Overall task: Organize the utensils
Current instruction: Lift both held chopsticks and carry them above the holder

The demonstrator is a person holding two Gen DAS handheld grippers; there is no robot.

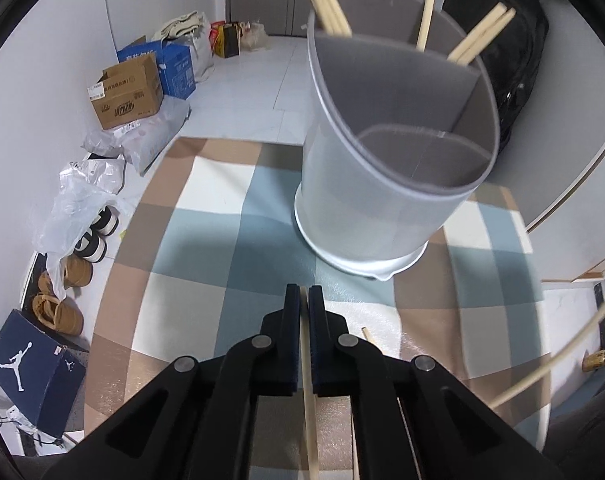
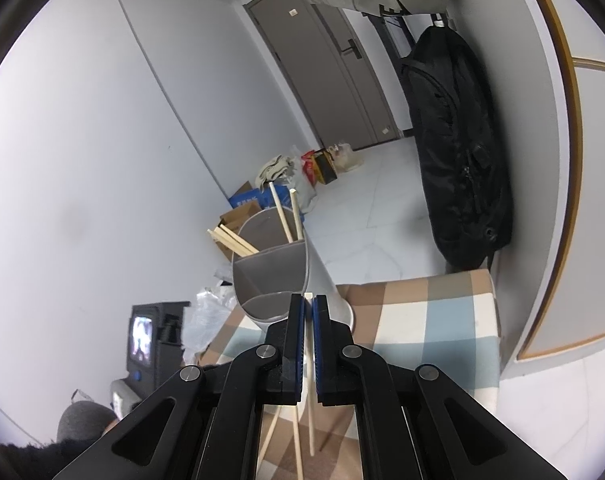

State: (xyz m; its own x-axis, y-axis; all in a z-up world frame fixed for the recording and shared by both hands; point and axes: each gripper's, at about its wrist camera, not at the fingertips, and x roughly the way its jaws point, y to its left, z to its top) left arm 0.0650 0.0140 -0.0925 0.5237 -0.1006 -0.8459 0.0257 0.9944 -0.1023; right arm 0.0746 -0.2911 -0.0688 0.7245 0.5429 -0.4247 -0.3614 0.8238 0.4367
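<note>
My left gripper (image 1: 305, 300) is clamped on a pale wooden chopstick (image 1: 308, 400) that runs back between the pads toward the camera. Ahead on the checked cloth (image 1: 206, 240) stands the grey divided holder (image 1: 382, 184), with chopsticks (image 1: 482, 40) leaning in its far compartments; the near ones look bare. Another stick (image 1: 550, 364) crosses at lower right

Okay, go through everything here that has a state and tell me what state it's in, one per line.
Left hand-held gripper: shut on a chopstick.
Right hand-held gripper: shut on a chopstick.
Utensil holder: upright; chopsticks in far compartment, near ones empty.
Door: closed.
Cardboard box: flaps open.
</note>
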